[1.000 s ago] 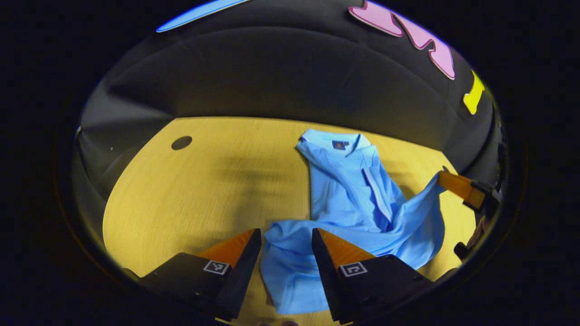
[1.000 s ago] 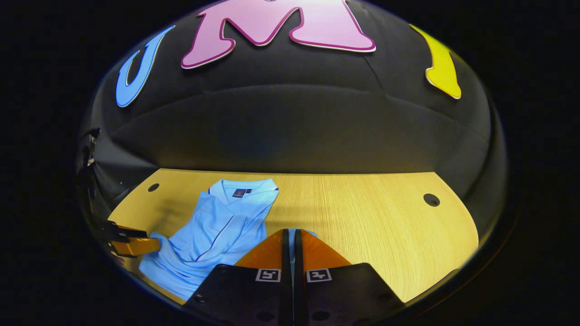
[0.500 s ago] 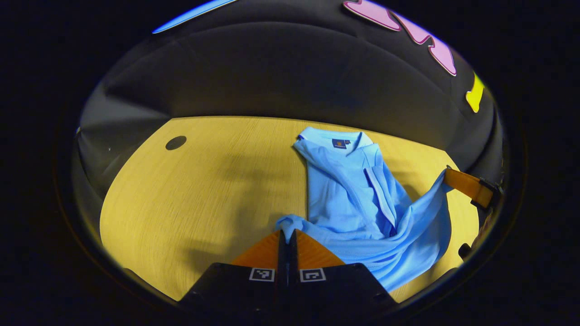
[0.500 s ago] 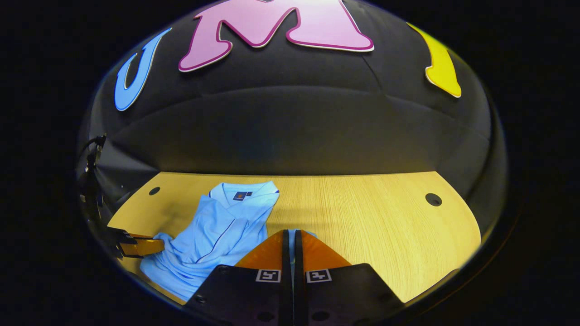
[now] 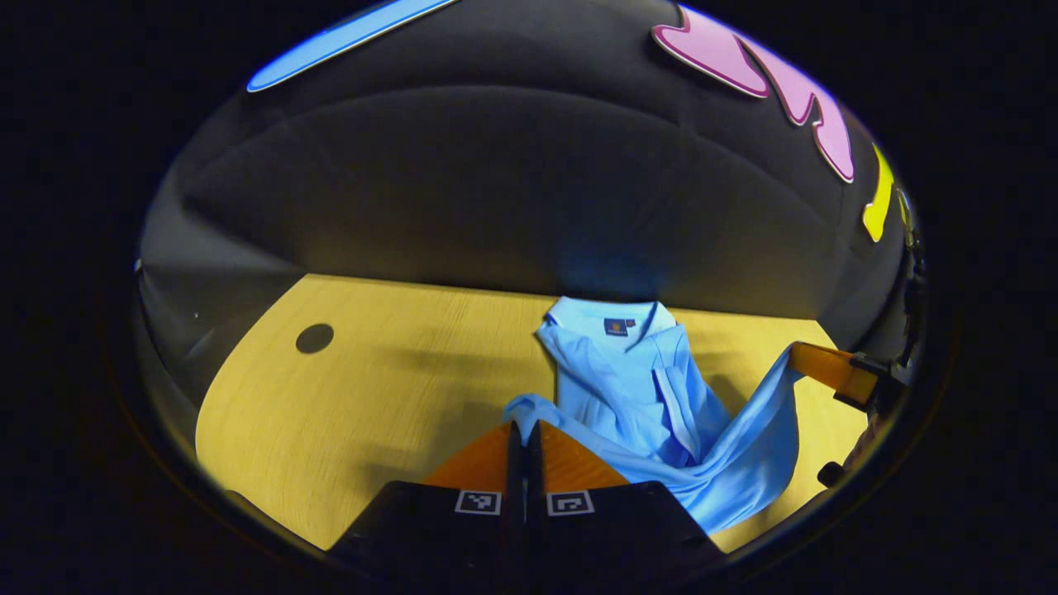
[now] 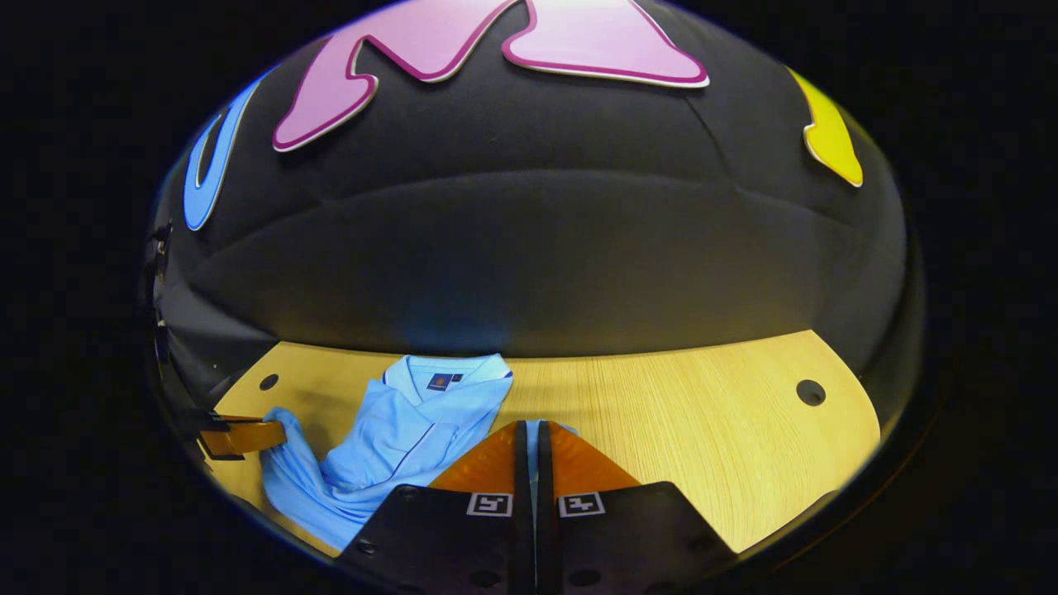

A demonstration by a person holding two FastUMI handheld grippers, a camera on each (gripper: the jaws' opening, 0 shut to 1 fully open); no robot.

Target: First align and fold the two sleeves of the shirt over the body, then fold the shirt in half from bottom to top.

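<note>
Shirt (image 5: 628,388) of light blue cloth lies on the yellow wooden table (image 5: 372,397), its collar (image 5: 607,318) at the far edge near the black cloth wall (image 5: 496,182) and its lower part lifted off the surface. In the left gripper view the left gripper (image 5: 522,431) sits at the bottom with its two fingers pressed together on a bunched corner of the shirt's hem, which pokes out just past the tips; the shirt's body lies ahead and to the right of it. From that corner the hem stretches rightward to the right gripper (image 5: 795,357), whose fingers are likewise clamped on the fabric, so the cloth hangs between the two in a shallow sag. In the right gripper view the right gripper's own fingers are closed with a sliver of blue cloth between the tips, and the shirt lies ahead and to the left. A round hole (image 5: 314,338) marks the table, well apart from the shirt.
</note>
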